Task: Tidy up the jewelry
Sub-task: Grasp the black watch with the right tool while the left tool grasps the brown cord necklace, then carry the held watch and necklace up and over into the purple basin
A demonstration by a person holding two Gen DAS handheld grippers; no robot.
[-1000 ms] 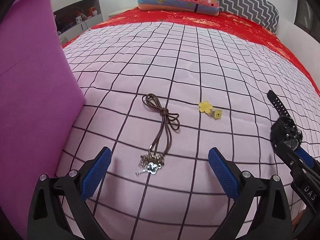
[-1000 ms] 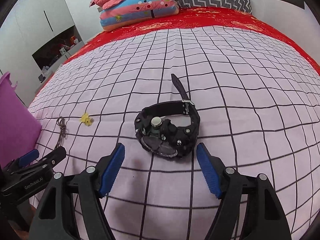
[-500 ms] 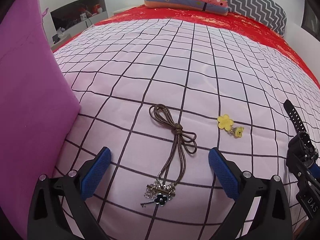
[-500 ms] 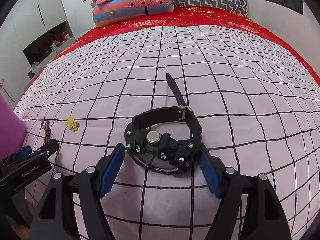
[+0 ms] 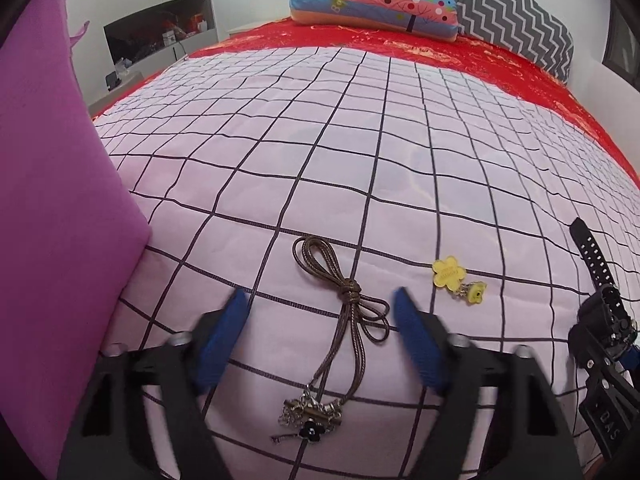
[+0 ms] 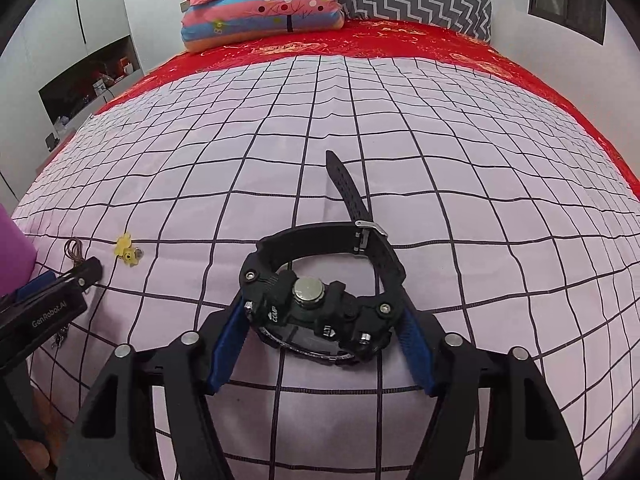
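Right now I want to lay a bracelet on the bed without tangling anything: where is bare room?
The checked sheet is bare from the cord necklace and yellow charm up to the red cover. The near strip is crowded: purple box, necklace between the left gripper fingers, charm, black watch between the right gripper pads.

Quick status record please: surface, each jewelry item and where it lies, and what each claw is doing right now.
surface: checked bedspread
necklace: brown cord necklace lying flat, between the fingers of the left claw, untouched
watch: black watch between the fingers of the right claw, pads at its case
earrings: yellow flower earrings lying loose, right of necklace
left claw: open
right claw: closed on the watch or nearly so, contact unclear
bin: purple container at left
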